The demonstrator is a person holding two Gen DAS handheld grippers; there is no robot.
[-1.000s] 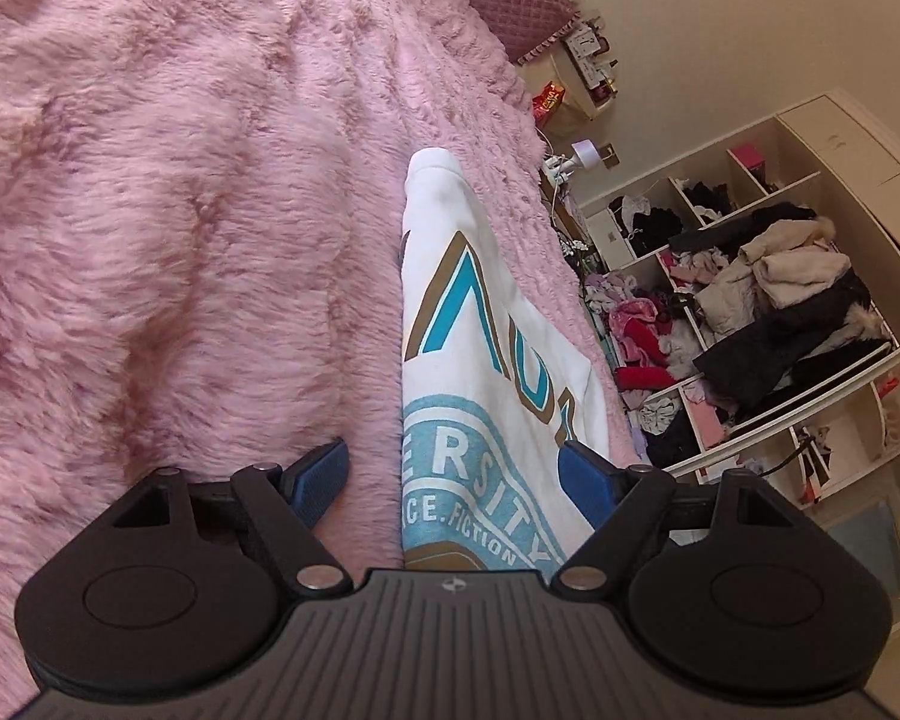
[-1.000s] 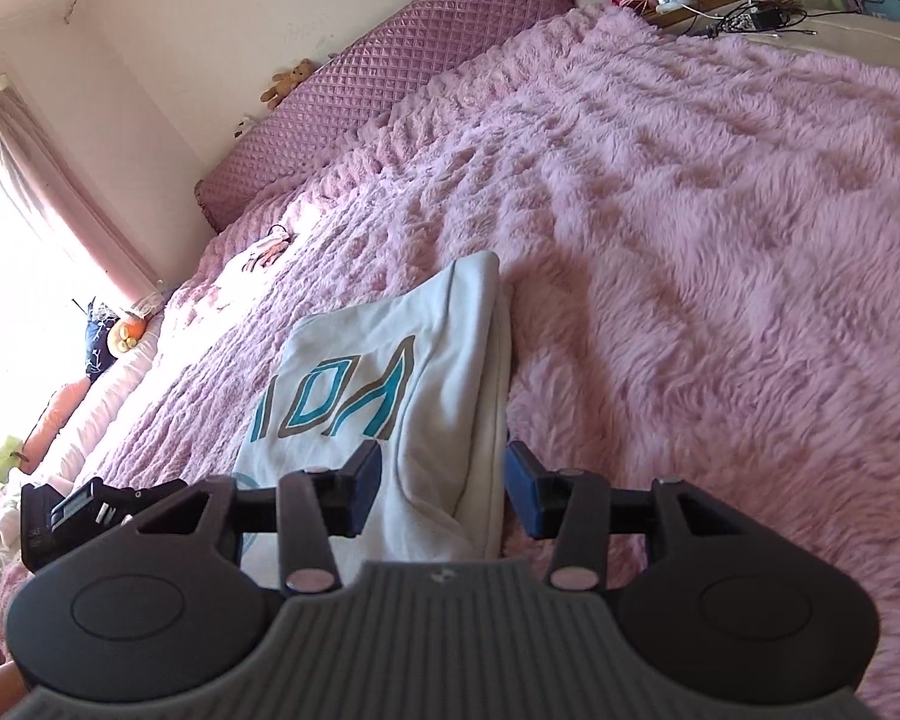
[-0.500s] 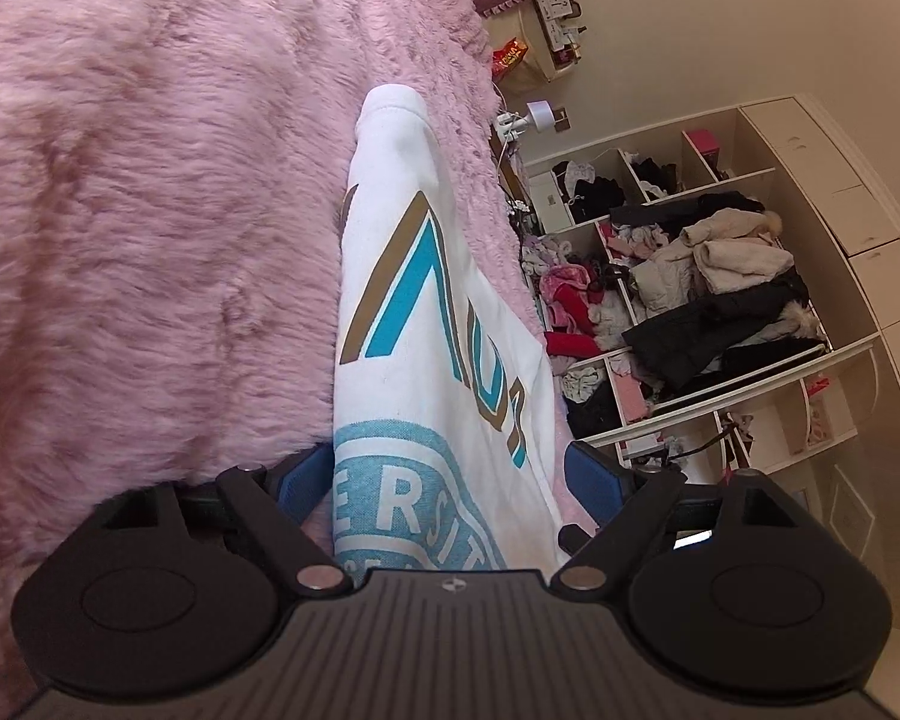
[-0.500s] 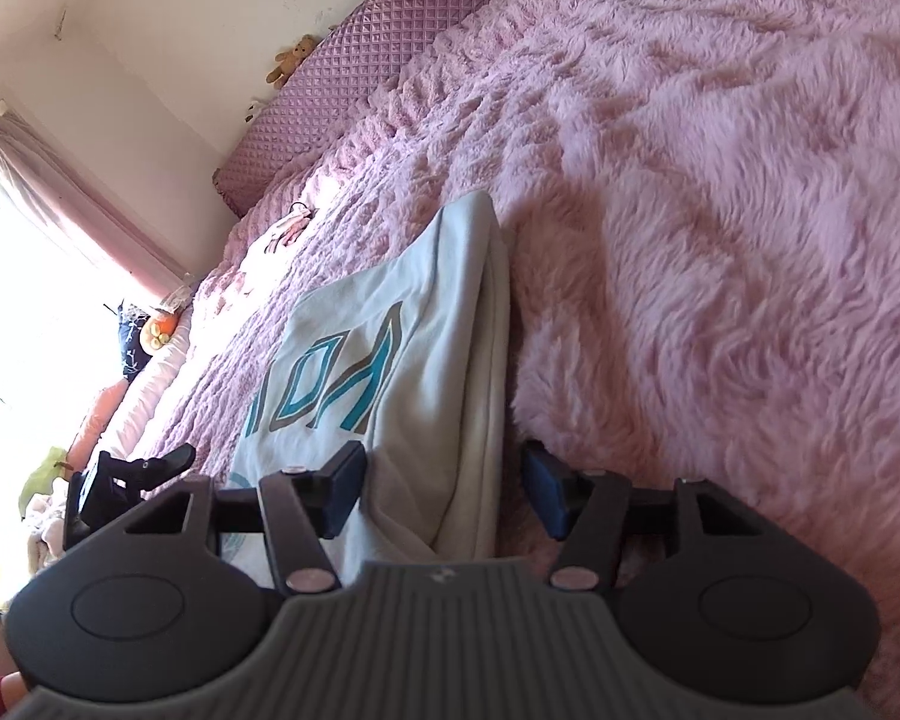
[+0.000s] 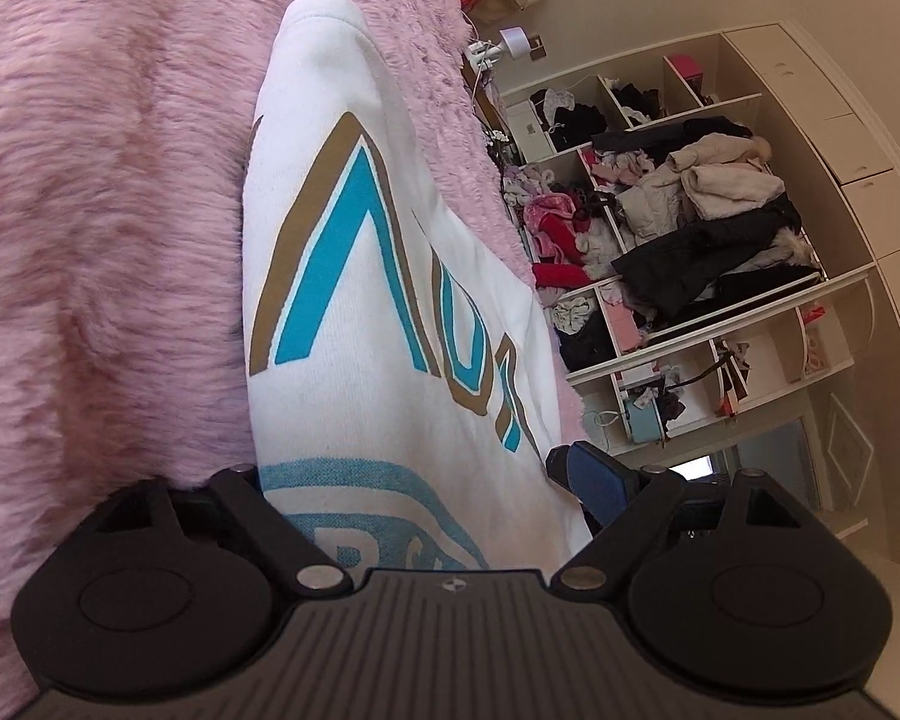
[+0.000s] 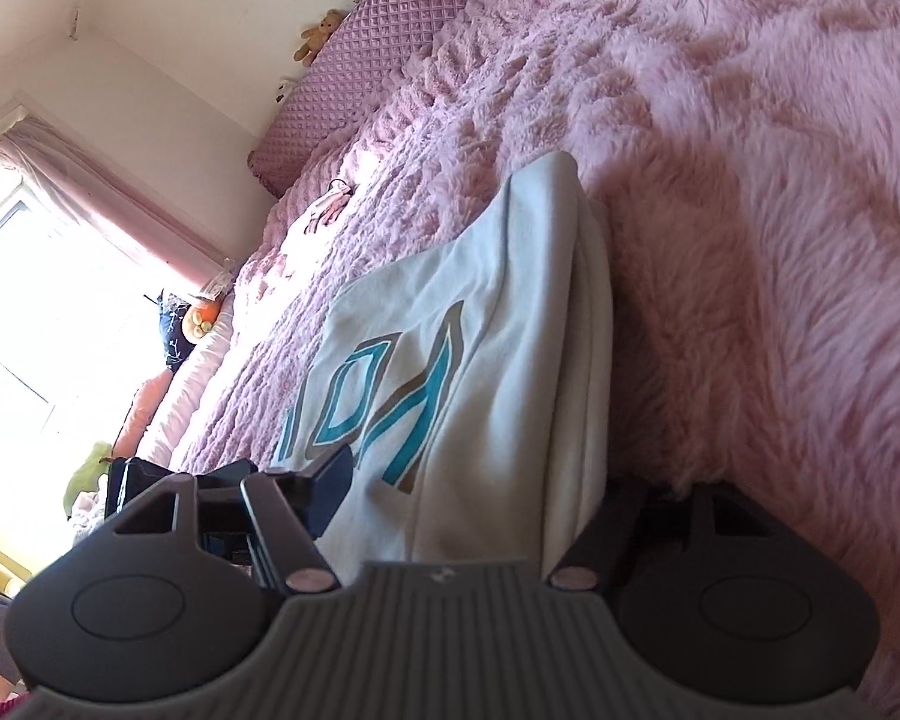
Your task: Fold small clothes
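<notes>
Both grippers have slid deeper around the white shirt [image 5: 390, 300].

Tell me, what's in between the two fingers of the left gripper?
The white shirt: in the left wrist view its near edge lies between the open fingers of the left gripper, on the pink blanket.

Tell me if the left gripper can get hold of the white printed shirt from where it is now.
Probably yes. The left gripper is open and already straddles the near edge of the white shirt lying on the pink blanket; one finger shows beside it, the other is hidden, and nothing blocks it.
</notes>
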